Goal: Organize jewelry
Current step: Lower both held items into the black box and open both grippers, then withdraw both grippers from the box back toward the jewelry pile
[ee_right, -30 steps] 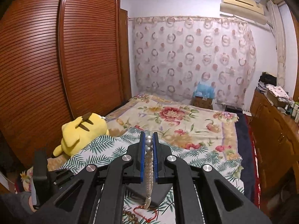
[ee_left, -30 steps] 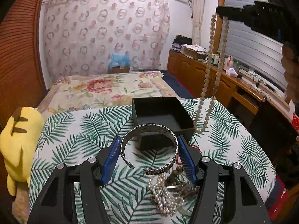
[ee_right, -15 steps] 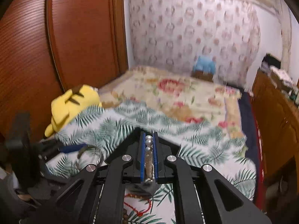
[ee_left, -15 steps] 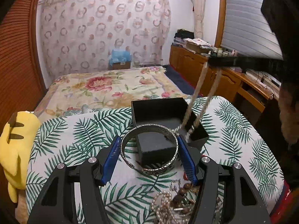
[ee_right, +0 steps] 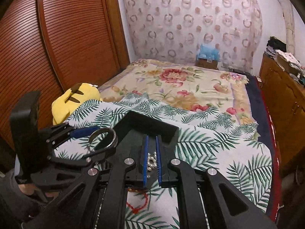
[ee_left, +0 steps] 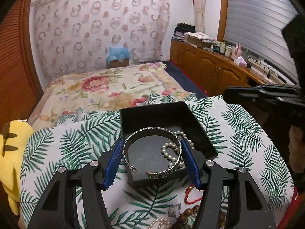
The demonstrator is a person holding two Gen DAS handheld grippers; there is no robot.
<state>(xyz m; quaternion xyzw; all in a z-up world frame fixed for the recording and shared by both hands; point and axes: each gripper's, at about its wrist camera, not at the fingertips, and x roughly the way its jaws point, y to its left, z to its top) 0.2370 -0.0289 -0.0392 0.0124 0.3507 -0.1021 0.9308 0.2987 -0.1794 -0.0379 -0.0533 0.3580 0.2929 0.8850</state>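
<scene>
While over the near edge of the box:
Left gripper [ee_left: 152,161]: blue pads clamped on the two sides of a silver bangle [ee_left: 151,150], open gap of the bangle toward the camera.
Right gripper [ee_right: 152,160]: pads [ee_right: 145,159] pressed nearly together, pinching a pearl necklace [ee_right: 152,161].
Pearl necklace: mostly coiled inside, at the near right corner of the box.
Box [ee_left: 164,117]: black, lidless, on a leaf-print cloth [ee_left: 63,145] near the far edge.
Near edge of the cloth: red cord [ee_left: 192,195], brown beads [ee_left: 187,214], more pearls [ee_left: 159,225].
Left edge: yellow plush toy [ee_left: 12,152].
</scene>
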